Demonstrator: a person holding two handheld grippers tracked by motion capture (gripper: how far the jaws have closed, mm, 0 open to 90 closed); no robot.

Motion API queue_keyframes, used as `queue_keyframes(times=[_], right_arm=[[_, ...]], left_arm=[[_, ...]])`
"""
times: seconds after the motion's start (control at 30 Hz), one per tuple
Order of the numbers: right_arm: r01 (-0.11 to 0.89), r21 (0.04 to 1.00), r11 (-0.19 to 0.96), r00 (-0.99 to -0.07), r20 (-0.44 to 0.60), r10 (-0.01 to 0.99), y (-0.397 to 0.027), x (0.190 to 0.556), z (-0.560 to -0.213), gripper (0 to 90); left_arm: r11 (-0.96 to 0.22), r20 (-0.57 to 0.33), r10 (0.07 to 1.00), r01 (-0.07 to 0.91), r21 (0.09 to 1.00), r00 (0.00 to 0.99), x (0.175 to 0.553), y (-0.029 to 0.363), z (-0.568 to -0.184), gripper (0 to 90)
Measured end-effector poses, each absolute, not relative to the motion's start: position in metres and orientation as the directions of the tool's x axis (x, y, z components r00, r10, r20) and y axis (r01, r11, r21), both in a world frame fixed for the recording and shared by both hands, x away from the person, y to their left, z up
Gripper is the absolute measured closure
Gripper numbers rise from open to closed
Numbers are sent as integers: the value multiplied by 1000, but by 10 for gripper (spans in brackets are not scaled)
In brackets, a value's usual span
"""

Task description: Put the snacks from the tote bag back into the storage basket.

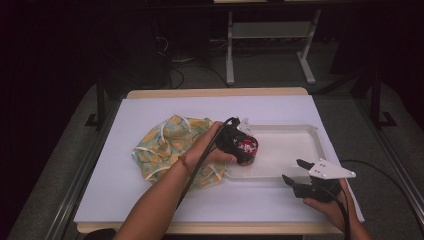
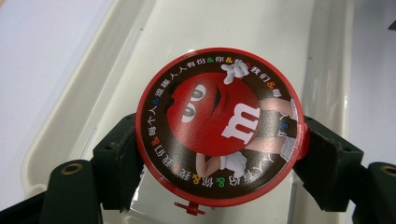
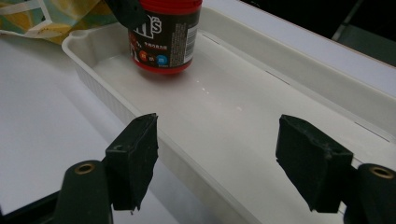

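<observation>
Candy tub (image 2: 219, 126) pinched by left fingers (image 2: 116, 158) at tray (image 1: 300, 131) end; right fingers (image 3: 135, 154) spread.

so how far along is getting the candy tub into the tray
Nearly done: the left gripper is shut on the candy tub, inside the white tray. Whether its base has touched down is unclear. Left: release. The right gripper waits open, empty, at the tray's near rim.

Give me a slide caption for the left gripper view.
Left gripper clamps a red-lidded M&M's tub over the white tray.
</observation>
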State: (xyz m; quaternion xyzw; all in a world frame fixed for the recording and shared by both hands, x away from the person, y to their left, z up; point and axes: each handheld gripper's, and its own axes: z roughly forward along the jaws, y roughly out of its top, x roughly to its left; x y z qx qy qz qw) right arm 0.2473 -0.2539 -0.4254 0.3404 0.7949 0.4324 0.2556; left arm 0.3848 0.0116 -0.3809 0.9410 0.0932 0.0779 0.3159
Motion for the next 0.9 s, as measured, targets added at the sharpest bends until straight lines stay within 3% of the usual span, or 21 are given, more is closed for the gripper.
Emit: queue_keyframes(times=[0.9], right_arm=[[324,857,400,-641,-111,759,-254,247,-426,289]], left_arm=[[-802,87,230,138,582,969,390,10,-396,239]])
